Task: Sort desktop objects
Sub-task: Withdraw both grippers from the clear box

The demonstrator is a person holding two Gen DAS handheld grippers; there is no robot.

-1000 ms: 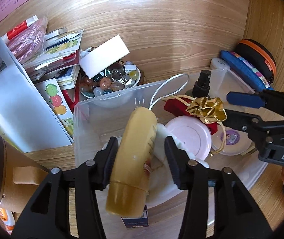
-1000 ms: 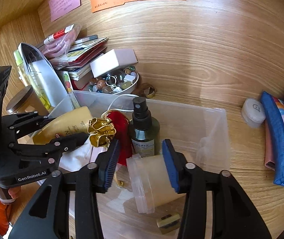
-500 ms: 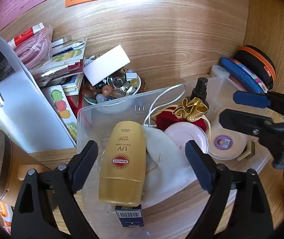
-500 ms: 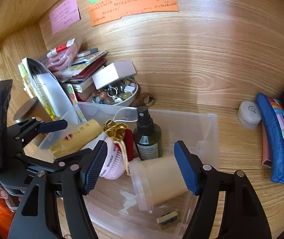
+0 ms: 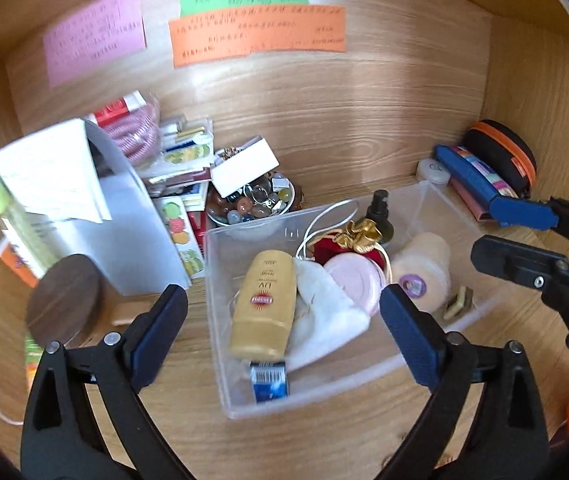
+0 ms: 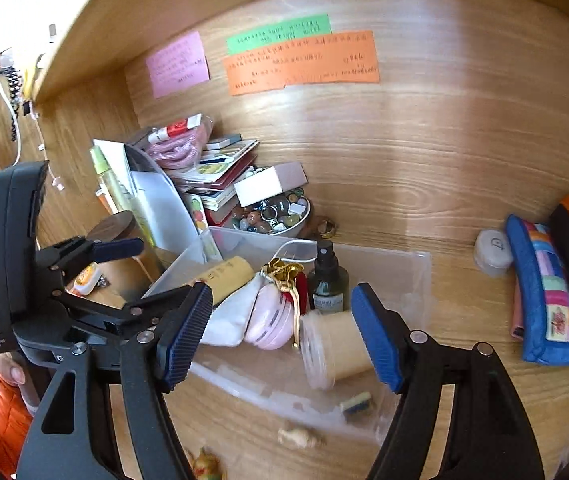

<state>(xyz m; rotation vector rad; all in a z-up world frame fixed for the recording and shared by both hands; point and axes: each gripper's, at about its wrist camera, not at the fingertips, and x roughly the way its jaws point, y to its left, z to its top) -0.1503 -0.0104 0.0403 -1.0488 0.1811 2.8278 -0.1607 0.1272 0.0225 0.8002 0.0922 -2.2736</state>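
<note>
The left hand-held gripper [image 5: 280, 320] is opening wide above the clear bin [image 5: 324, 390], gripping nothing; the right hand-held gripper [image 6: 280, 336] is opening too, its jaws flanking but not pressing the frosted jar [image 6: 336, 346]. Inside the bin are lying 1 sunscreen tube [image 5: 265, 306], 1 spray bottle [image 6: 327, 282] and 1 pink compact [image 5: 354, 282]. Bare bench [image 6: 464, 300] is lying right of the bin's rim.

Both cameras look down and forward at the desk [image 5: 364, 432] from close up. The left sits at 9 o'clock. Both see the bin [image 5: 220, 320] [image 6: 412, 272].
</note>
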